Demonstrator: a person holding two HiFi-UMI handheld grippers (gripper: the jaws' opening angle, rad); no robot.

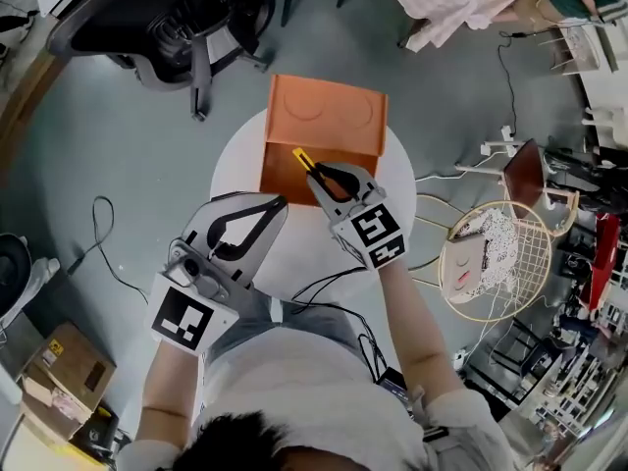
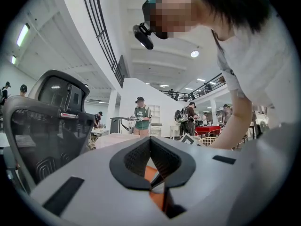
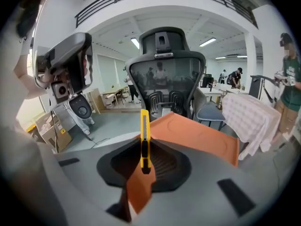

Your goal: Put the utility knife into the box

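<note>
Grips knife (image 3: 144, 140) firmly in closed right fingers (image 3: 164, 166) over the open box (image 1: 324, 116) on the desk (image 1: 235, 165), holds left fingers (image 2: 164, 159) shut and empty nearby, and should lower well inside the walls before releasing.

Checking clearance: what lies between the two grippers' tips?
Only bare white tabletop separates the left gripper from the right gripper, which holds the utility knife; the head view shows it.

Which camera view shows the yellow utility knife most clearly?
The right gripper view: the utility knife stands clamped between the jaws of the right gripper, nearly its whole length visible. The head view shows only its yellow end over the orange box. The left gripper view does not show it.
</note>
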